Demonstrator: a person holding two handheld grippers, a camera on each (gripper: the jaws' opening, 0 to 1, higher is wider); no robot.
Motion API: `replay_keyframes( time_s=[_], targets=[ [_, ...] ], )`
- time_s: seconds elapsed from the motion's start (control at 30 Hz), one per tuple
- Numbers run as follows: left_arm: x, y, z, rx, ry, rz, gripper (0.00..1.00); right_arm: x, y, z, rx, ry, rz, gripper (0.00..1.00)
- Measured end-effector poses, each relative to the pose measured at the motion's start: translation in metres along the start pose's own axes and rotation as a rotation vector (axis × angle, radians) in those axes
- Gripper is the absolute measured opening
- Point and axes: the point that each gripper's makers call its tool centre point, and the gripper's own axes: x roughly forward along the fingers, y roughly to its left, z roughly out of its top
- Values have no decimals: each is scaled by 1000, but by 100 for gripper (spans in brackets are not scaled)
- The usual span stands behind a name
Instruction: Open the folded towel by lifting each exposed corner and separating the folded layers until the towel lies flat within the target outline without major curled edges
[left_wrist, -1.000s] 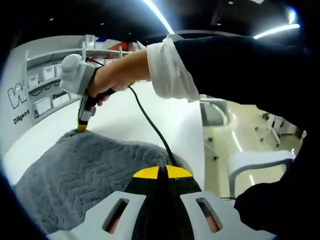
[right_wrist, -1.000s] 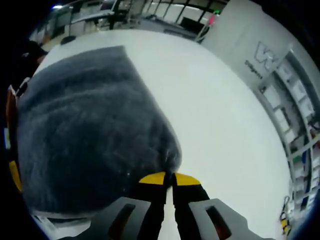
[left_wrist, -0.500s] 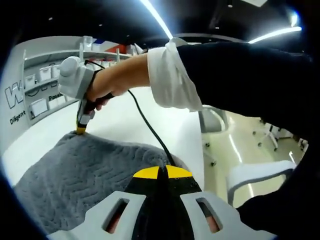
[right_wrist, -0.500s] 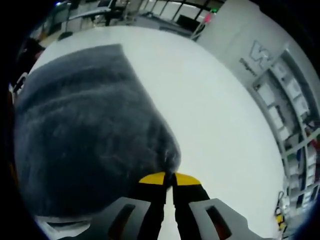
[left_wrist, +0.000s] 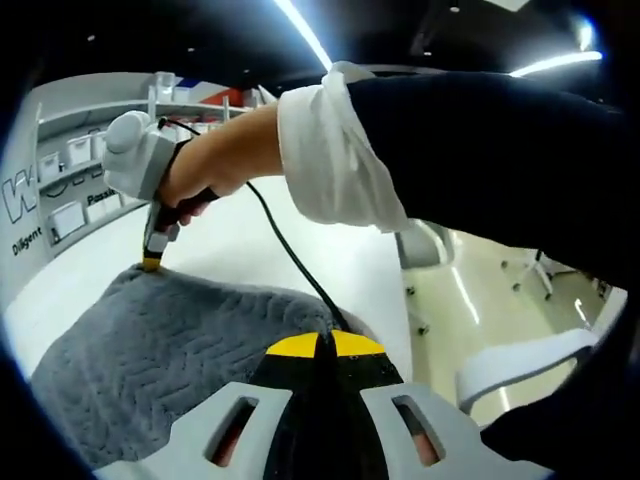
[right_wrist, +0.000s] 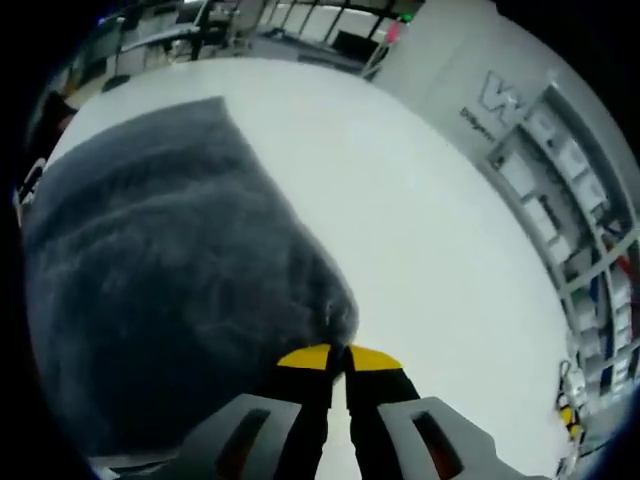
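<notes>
A grey towel (left_wrist: 170, 350) with a wavy pile spreads over the white table (left_wrist: 240, 250). My left gripper (left_wrist: 322, 342) is shut on its near corner, yellow tips pressed together. In the left gripper view my right gripper (left_wrist: 150, 263) pinches the far corner, held by a hand in a white cuff and dark sleeve, with a black cable trailing back. In the right gripper view the towel (right_wrist: 160, 300) bulges up to the left, and my right gripper (right_wrist: 337, 356) is shut on its corner.
White table top (right_wrist: 440, 250) stretches to the right of the towel. Shelves with white boxes (left_wrist: 70, 160) and a lettered wall (right_wrist: 520, 100) stand beyond the table. White chairs (left_wrist: 520, 360) stand on the floor past the table edge.
Both views shifted slightly with the hands. The right gripper and its arm have drifted a little left and closer in the left gripper view. Both grips on the towel corners hold.
</notes>
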Motion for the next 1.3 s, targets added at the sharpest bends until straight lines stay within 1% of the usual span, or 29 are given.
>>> replay_keyframes(
  time_s=[0.07, 0.17, 0.27, 0.33, 0.57, 0.7, 0.8, 0.93, 1.0, 1.07, 1.17, 1.3],
  targets=[
    [2, 1, 2, -2, -6, -2, 2, -1, -2, -2, 16, -9, 1, 0],
    [5, 3, 5, -10, -11, -3, 2, -2, -4, -2, 14, -14, -9, 0],
    [11, 2, 8, -19, -17, 0, 2, -3, -8, -3, -25, -12, -33, 0],
    [15, 2, 11, -23, -20, -1, 2, -4, -11, -5, -34, -4, -39, 0],
    [29, 0, 18, -7, -18, -5, 2, -6, -21, -21, -33, 22, -61, 1],
    [35, -1, 19, -6, -23, -8, 2, -8, -26, -29, -17, 24, -72, 1],
    [40, -2, 18, -14, -25, -11, 2, -8, -28, -33, -8, 6, -92, 2],
    [43, -3, 17, -27, -28, -17, 2, -6, -26, -36, -23, -4, -109, 4],
    [47, -2, 17, -41, -36, -22, 2, -6, -28, -37, 2, -6, -116, 5],
    [52, -2, 14, -64, -32, -30, 2, -7, -29, -37, 36, -17, -128, 5],
    [55, -3, 12, -65, -29, -28, 2, -7, -30, -37, 57, -22, -129, 6],
    [53, -4, 13, -53, -31, -21, 3, -7, -30, -38, 97, -33, -135, 6]
  ],
)
